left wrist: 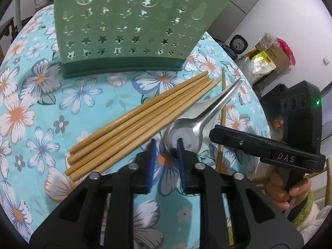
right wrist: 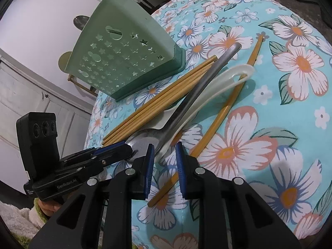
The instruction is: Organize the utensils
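Steel spoon (left wrist: 186, 128) lies on the floral tablecloth (left wrist: 41, 108) with its bowl at the tips of the left gripper (left wrist: 166, 145), whose blue pads are drawn narrow, one pad on the bowl's rim; a firm pinch cannot be confirmed. Bamboo chopsticks (left wrist: 137, 120) lie bundled just left of that gripper, with the green perforated holder (left wrist: 128, 31) beyond them. Ahead of the right gripper (right wrist: 164, 151), its pads slightly parted over the end of a white plastic spoon (right wrist: 207, 91), a single chopstick (right wrist: 217, 120) runs beneath.
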Tool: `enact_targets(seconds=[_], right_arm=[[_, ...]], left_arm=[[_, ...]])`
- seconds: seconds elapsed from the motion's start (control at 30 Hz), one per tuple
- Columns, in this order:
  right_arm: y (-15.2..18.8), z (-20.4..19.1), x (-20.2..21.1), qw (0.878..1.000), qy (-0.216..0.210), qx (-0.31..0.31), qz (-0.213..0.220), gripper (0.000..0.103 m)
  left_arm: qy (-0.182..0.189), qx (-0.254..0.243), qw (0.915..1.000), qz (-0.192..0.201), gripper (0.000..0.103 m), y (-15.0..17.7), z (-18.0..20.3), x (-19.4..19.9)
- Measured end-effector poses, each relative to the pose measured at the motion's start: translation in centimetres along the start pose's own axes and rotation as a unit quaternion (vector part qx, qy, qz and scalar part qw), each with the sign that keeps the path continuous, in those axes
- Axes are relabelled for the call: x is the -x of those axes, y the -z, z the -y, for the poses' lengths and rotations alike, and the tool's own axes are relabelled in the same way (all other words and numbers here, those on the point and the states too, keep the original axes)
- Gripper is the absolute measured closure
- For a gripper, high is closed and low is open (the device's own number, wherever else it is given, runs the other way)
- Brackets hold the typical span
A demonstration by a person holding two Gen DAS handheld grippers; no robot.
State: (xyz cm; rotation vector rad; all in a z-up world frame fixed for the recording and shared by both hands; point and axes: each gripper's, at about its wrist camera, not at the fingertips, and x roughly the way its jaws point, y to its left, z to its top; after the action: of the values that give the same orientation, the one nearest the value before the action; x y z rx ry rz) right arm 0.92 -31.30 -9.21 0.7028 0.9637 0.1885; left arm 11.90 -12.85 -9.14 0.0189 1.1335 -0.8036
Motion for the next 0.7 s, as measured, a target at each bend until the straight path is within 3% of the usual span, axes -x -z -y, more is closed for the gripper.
enact_targets(seconds=[0.33, 0.7], right_arm=[[0.3, 0.9, 0.6, 1.0, 0.001, -0.01, 0.002, 0.088], [-0.4, 0.4, 0.1, 1.0, 0.007, -0.019, -0.006, 0.088]], left_arm=[[-0.028, -0.033, 0.9988, 0.024, 0.1, -0.1, 1.1, 1.7], [-0.047, -0.01, 0.9968, 0.064, 0.103, -0.2, -0.8, 5.0]])
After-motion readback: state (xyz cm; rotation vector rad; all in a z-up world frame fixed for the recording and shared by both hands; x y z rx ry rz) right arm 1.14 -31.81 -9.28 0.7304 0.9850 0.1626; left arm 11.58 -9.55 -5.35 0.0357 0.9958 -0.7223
